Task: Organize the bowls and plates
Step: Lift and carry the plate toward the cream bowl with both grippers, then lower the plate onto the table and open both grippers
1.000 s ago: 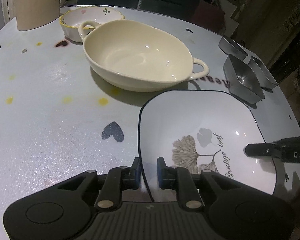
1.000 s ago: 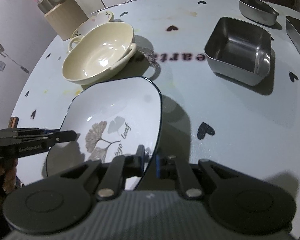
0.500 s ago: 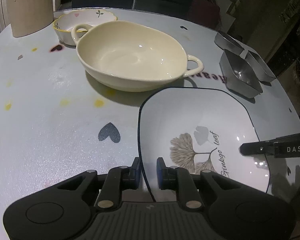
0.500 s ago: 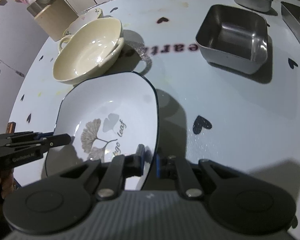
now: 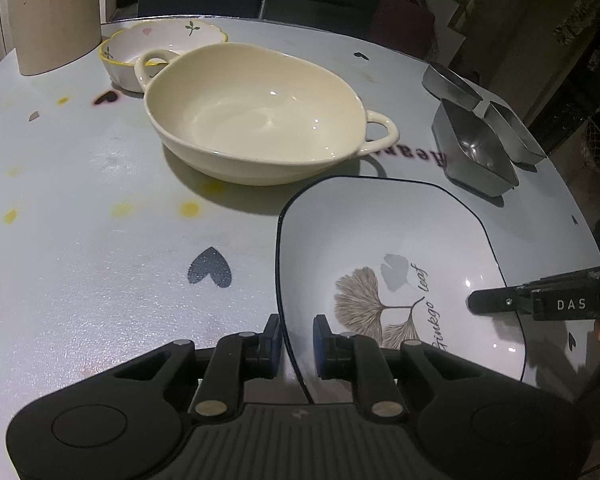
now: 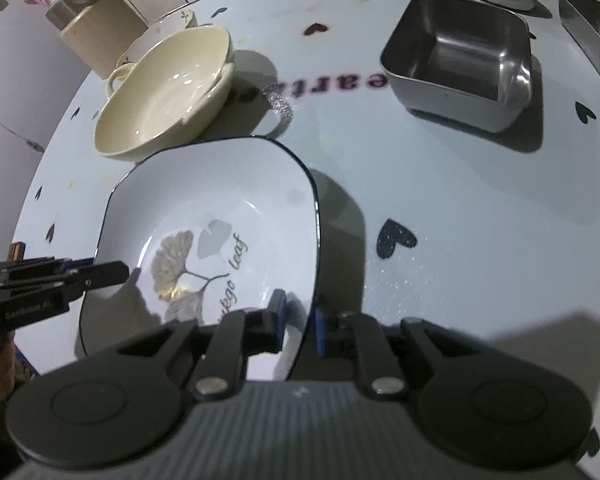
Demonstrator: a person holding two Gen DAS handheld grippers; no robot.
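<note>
Both hands have carried the ginkgo plate (image 5: 380, 240) toward the cream bowl (image 5: 252, 116) mid-surface; left gripper (image 5: 296, 338) clamps one rim, while right gripper (image 6: 298, 322) jaws are opening around the opposite rim, so both should release evenly.

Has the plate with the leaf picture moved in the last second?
Yes, slightly. In the right wrist view the ginkgo plate has drawn back from the square steel pan, toward the camera, and the gap is wider.
</note>
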